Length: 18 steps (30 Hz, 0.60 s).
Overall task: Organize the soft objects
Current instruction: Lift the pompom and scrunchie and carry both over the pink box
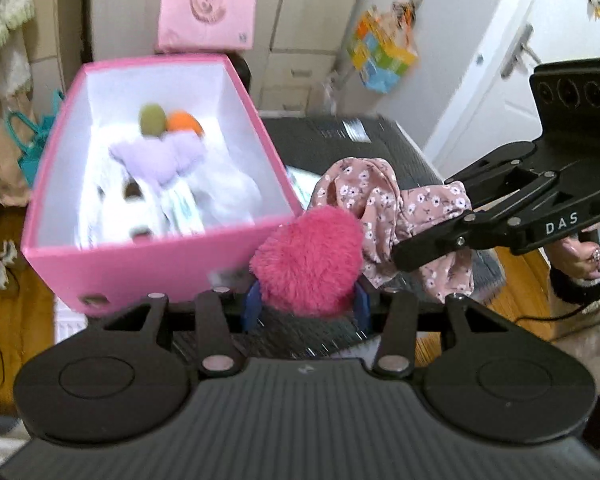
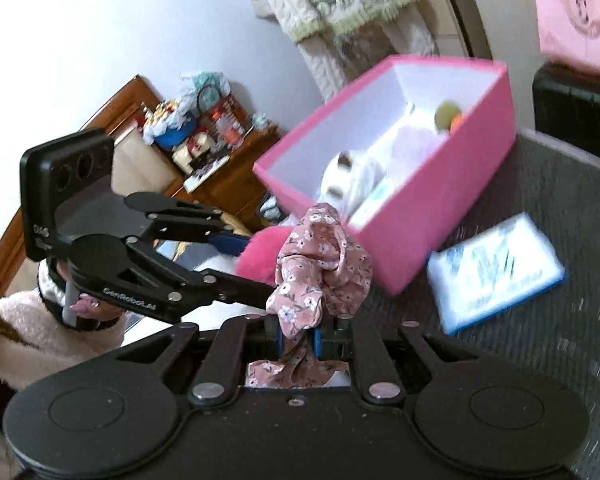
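Left gripper (image 1: 306, 300) clamping 1 pink pompom (image 1: 308, 260); right gripper (image 2: 298, 336) pinching floral cloth (image 2: 320, 268); both hovering beside pink box (image 1: 140, 268).

A home bedroom: wardrobe doors (image 1: 300, 20), hanging knitted blankets (image 2: 340, 4), cluttered wooden dresser (image 2: 228, 160).

A pink handbag (image 1: 207, 10) hangs on the wall ahead of me, and a colourful patchwork bag (image 1: 382, 54) dangles beside the white door (image 1: 512, 64) with its metal handle. A blue-edged packet (image 2: 494, 266) lies flat on the dark grey surface (image 2: 540, 340), and knitted cream cloth with green trim (image 2: 340, 4) hangs above a cluttered wooden cabinet (image 2: 220, 160).
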Available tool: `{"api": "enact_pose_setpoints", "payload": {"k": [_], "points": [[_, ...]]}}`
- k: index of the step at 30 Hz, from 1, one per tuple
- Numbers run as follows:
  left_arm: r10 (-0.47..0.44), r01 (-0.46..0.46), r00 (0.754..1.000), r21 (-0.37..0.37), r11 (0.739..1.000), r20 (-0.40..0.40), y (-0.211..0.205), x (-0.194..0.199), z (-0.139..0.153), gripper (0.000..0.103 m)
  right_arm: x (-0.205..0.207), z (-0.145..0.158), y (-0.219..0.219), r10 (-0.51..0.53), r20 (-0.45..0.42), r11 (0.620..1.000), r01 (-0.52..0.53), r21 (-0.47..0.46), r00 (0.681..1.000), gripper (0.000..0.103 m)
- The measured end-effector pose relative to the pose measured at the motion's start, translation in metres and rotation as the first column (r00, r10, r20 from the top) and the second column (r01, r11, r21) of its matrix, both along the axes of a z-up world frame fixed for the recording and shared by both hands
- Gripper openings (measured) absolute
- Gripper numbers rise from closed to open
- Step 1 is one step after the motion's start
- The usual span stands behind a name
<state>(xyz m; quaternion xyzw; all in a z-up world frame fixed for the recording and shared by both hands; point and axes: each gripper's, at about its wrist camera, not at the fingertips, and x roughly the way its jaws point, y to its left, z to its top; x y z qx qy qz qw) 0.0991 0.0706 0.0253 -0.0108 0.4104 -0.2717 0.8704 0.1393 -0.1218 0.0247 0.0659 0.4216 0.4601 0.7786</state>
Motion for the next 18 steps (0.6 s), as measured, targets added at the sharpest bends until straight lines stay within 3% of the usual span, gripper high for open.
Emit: {"api": "enact_pose_setpoints", "payload": {"k": [6, 12, 15, 18], "points": [[0.035, -0.032, 0.998, -0.055, 0.998, 0.051, 0.019, 0.044, 0.012, 0.045, 0.041, 0.018, 0.017, -0.025, 0.095, 1.0, 0.024, 0.016, 0.995, 0.017], [0.091, -0.085, 0.989, -0.053, 0.995, 0.118, 0.033, 0.093, 0.017, 0.045, 0.086, 0.022, 0.037, -0.07, 0.187, 0.997, 0.074, -0.015, 0.98, 0.017], [0.161, -0.16, 0.975, -0.019, 0.987, 0.153, 0.037, 0.122, 0.007, 0.046, 0.108, 0.02, 0.049, -0.084, 0.233, 0.995, 0.096, -0.038, 0.969, 0.018], [0.201, -0.202, 0.972, -0.011, 0.979, 0.125, 0.042, 0.15, -0.007, 0.046, 0.128, 0.013, 0.064, -0.095, 0.255, 0.99, 0.119, -0.081, 0.962, 0.018]]}}
